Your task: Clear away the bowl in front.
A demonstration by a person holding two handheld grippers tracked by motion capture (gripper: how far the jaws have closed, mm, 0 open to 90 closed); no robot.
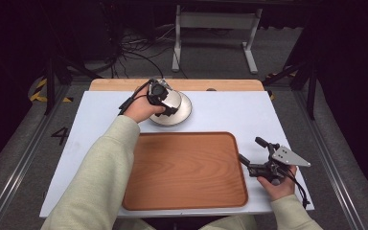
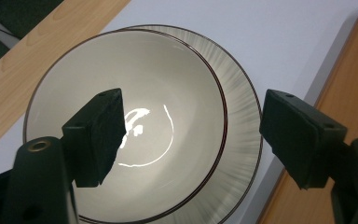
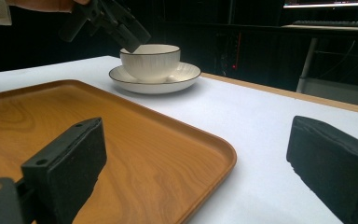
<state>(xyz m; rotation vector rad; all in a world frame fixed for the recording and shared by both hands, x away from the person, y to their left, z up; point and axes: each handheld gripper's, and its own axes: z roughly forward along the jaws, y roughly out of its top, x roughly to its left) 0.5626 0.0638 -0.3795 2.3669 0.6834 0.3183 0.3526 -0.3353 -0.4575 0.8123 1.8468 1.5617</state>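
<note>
Your left gripper (image 1: pixel 165 101) hangs over the white bowl (image 2: pixel 135 121) at the far side of the table (image 1: pixel 249 110). Its jaws are wide apart. One jaw sits over the inside of the bowl and the other sits outside the rim, so the bowl's edge is between them. I cannot tell if a jaw touches the bowl. The bowl sits on a white saucer (image 3: pixel 186 74), just past the far edge of the wooden tray (image 1: pixel 187 170).

Your right gripper (image 1: pixel 254 153) is at the tray's right edge, and its jaws are wide apart too, holding nothing. In the right gripper view, one jaw is over the tray and the other is over bare table. The tray is empty, with a low raised rim all around.
</note>
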